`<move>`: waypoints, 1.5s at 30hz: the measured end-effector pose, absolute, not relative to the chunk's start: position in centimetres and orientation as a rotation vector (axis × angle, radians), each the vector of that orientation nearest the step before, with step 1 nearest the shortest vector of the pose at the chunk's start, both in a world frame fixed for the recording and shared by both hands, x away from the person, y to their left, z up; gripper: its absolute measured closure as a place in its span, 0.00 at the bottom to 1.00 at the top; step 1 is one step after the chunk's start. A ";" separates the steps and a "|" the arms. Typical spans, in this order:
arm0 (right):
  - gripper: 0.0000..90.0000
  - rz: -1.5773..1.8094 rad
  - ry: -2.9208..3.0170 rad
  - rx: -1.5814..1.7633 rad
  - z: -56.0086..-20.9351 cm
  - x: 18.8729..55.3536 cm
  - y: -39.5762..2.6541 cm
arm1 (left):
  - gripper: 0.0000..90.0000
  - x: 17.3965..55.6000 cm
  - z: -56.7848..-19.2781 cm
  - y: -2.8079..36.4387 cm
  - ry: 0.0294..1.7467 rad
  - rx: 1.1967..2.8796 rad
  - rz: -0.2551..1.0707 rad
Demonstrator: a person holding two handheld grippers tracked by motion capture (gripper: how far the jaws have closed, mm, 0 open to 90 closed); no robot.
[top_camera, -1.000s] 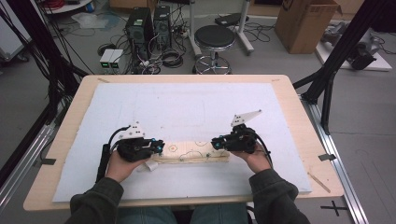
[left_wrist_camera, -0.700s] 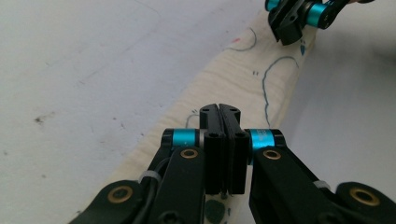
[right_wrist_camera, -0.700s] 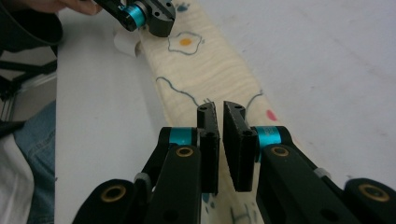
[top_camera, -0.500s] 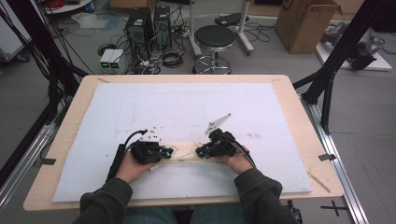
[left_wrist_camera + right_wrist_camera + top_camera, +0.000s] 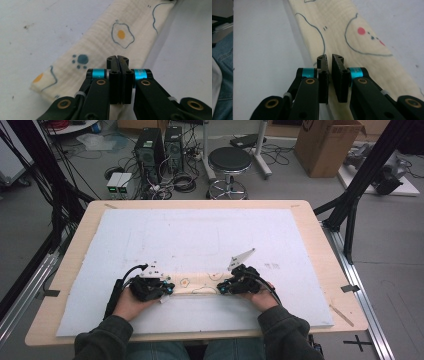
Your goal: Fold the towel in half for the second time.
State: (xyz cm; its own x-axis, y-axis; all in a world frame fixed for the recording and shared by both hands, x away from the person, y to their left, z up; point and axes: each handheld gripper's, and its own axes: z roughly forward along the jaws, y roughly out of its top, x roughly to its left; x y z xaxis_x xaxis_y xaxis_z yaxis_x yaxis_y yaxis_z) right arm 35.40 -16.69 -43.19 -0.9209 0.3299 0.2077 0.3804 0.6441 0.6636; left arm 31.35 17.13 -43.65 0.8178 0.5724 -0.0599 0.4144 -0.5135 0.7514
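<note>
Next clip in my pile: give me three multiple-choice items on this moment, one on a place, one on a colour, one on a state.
1. Where does the folded cloth lie on the white mat?
A. near the person's edge
B. at the far edge
C. off the mat

2. What colour is the paw print on the cloth?
A. red
B. blue
C. green

3. How do the left gripper's jaws stand?
A. wide open
B. half open
C. shut

Key: 1 A, the high view shows the cloth lying between the two hands near the table's near side; 2 B, the left gripper view shows it dark blue; 3 C, the pads meet with no gap.
</note>
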 end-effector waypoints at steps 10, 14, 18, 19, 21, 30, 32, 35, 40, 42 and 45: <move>0.90 -1.179 -2.799 -0.661 -43.3 34.7 -19.9 | 0.95 30.9 -43.7 18.7 0.739 2.181 0.278; 0.88 -1.192 -2.799 -0.677 -43.3 34.5 -20.6 | 0.91 30.8 -43.5 18.8 0.731 2.161 0.284; 0.85 -1.287 -2.788 -0.654 -42.1 34.7 -20.2 | 0.87 31.0 -42.6 19.2 0.717 2.075 0.275; 0.85 -1.311 -2.784 -0.652 -41.5 34.8 -20.0 | 0.87 31.2 -42.4 19.2 0.722 2.059 0.277; 0.85 -1.341 -2.792 -0.650 -40.8 35.3 -19.4 | 0.87 31.6 -42.0 19.0 0.714 2.046 0.279; 0.81 -1.218 -2.860 -0.651 -42.0 37.1 -17.4 | 0.85 32.5 -42.9 18.5 0.731 2.110 0.294; 0.81 -1.204 -2.880 -0.654 -42.3 37.2 -17.4 | 0.85 32.5 -43.2 18.5 0.737 2.116 0.287; 0.80 -1.181 -2.897 -0.684 -42.5 37.3 -17.8 | 0.85 32.7 -43.7 18.7 0.762 2.139 0.284; 0.81 -1.177 -2.899 -0.715 -43.2 37.2 -18.9 | 0.85 32.7 -43.9 18.9 0.774 2.146 0.284; 0.81 -1.181 -2.901 -0.724 -43.3 37.0 -19.4 | 0.85 32.6 -44.0 18.9 0.774 2.145 0.287; 0.80 -1.181 -2.913 -0.724 -43.3 36.7 -20.1 | 0.85 32.5 -44.1 19.1 0.776 2.135 0.282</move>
State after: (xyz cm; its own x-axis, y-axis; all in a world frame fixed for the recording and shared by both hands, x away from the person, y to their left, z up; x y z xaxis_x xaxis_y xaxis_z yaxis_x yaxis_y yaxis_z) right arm 36.70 -20.08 -43.33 -0.8958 0.4357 0.0880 0.3740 0.6318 0.6790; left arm 32.52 19.07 -44.11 0.7841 0.6173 -0.0647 0.4317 -0.4675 0.7715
